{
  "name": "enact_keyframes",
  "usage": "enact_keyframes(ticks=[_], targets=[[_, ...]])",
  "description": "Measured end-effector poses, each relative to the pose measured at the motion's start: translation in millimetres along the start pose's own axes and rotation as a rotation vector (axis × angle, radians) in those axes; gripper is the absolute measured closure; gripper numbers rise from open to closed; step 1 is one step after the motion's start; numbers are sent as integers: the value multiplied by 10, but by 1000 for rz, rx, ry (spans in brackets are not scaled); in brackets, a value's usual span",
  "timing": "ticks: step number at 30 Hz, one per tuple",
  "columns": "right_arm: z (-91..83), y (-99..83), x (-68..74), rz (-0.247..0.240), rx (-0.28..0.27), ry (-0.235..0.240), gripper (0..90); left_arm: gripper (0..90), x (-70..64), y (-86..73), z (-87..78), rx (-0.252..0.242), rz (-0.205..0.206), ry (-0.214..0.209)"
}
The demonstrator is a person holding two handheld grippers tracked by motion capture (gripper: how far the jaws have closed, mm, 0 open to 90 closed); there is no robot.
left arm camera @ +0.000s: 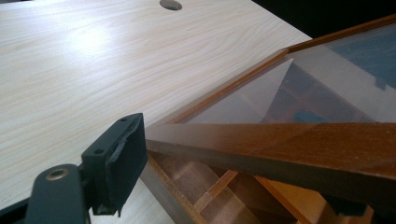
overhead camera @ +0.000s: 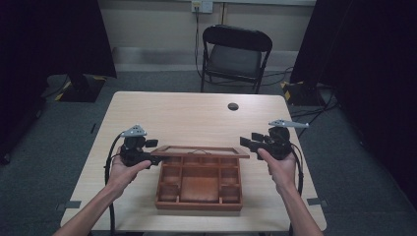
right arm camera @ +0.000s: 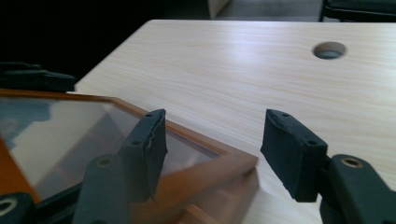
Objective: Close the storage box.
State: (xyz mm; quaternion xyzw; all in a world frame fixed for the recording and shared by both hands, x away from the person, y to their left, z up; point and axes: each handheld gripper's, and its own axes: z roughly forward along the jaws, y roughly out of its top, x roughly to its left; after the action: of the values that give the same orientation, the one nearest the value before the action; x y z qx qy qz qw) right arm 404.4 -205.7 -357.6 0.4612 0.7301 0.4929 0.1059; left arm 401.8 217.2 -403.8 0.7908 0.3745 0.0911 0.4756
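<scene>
A wooden box (overhead camera: 199,189) with small compartments sits near the table's (overhead camera: 196,113) front edge, about midway between its left and right edges. Its glass-paned lid (overhead camera: 201,151) is raised on the far side of the box, tilted over the rear compartments. The left gripper (overhead camera: 156,158) meets the lid's left end; in the left gripper view the brown frame (left arm camera: 289,144) runs between its jaws, one black jaw pressed against the frame's side and the other just visible beneath, so it is clamped on the lid. The right gripper (overhead camera: 248,141) is at the lid's right end, its jaws apart; in the right gripper view the lid's corner (right arm camera: 233,170) lies between them, nearer one jaw, with a clear gap to the other.
</scene>
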Motion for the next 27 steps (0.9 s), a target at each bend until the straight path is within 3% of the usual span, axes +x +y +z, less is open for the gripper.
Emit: enact_keyframes(ticks=[3,6,8,10,12,14,18,27], targets=[[38,95,96,-22,2,48,412,159,-15,-26,-2,-11,-6,9],[110,207,262,-86,23,125,447,160,-38,-55,-12,-10,15,23],[124,227,299,-94,28,137,448,159,-46,-65,-15,-13,17,26],[176,299,457,-122,42,184,451,158,-61,-78,-26,-10,24,33],[190,312,490,-128,50,193,451,157,-70,-91,-38,-8,28,36],[236,335,611,-150,76,238,457,160,-75,-108,-47,-6,24,37],[238,330,667,-170,100,252,486,158,-80,-147,-67,-7,30,49],[265,312,832,-210,165,368,625,157,-77,-227,-104,22,33,40]])
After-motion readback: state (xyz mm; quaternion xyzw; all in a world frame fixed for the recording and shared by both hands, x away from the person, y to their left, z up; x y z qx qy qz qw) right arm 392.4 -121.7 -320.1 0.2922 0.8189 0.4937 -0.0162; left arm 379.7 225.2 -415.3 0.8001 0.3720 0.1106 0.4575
